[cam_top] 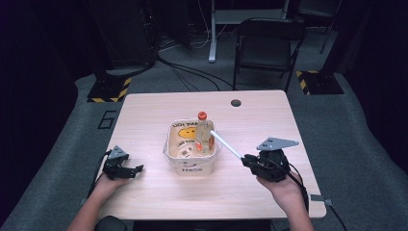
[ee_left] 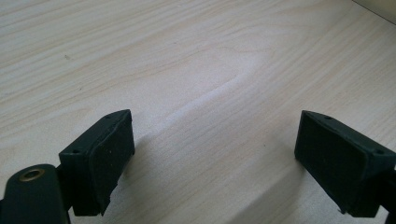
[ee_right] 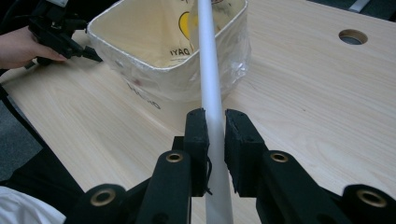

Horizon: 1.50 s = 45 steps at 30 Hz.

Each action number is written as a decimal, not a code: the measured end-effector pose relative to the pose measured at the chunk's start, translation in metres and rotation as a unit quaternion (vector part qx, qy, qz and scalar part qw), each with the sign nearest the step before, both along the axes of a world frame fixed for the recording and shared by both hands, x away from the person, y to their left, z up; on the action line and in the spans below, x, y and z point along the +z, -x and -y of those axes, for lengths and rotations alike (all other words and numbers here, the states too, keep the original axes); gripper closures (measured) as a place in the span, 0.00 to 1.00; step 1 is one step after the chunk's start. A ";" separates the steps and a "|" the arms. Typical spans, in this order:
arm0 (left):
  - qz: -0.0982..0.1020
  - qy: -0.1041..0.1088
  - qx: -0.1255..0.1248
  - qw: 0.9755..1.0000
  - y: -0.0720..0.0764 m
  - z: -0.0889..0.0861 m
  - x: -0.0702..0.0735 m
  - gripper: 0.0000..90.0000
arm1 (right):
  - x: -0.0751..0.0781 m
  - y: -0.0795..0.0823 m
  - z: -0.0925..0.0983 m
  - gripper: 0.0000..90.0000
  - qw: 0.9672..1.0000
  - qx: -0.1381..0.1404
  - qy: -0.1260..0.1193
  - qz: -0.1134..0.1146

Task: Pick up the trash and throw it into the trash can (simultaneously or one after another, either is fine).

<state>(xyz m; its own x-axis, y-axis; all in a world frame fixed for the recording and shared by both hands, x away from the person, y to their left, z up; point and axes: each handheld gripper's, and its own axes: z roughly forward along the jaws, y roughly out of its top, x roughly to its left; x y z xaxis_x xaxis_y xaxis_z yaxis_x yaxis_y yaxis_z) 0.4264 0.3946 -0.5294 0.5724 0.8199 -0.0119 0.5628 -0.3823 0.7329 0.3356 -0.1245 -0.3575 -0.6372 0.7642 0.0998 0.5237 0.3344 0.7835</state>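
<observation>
A light wooden desk (cam_top: 144, 110) carries a cream square tub (cam_top: 190, 166) with yellow printing, wrapped in clear film, standing near the middle of the desk, a little toward the near edge. Inside the tub a clear bottle (cam_top: 204, 134) with an orange cap (cam_top: 202, 115) stands upright against the far right corner, and small items lie on the tub floor, too small to tell apart. The right gripper (cam_top: 246, 160) sits near the right part of the near edge, held in the person's right hand (cam_top: 284, 185), a grey three-cornered plate (cam_top: 276, 143) on top. Its jaws are clenched on a white rod (cam_top: 225, 144), which slants up and away from the jaws to the tub's right rim; in the right gripper view the rod (ee_right: 208, 70) runs straight between the two pads and crosses the tub (ee_right: 173, 81) wall. The left gripper (cam_top: 137, 169) rests near the left part of the near edge, well apart from the tub, in the person's left hand (cam_top: 107, 182). In the left gripper view its jaws stand wide apart and released, with bare desk (ee_left: 210, 70) between them. A round cable hole (cam_top: 235, 102) sits near the far edge.
</observation>
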 end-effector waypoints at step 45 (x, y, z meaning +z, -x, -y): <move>0.001 0.002 0.002 1.000 0.000 0.000 0.000 0.13 | -0.001 -0.034 -0.057 0.88 0.998 0.052 0.024 0.004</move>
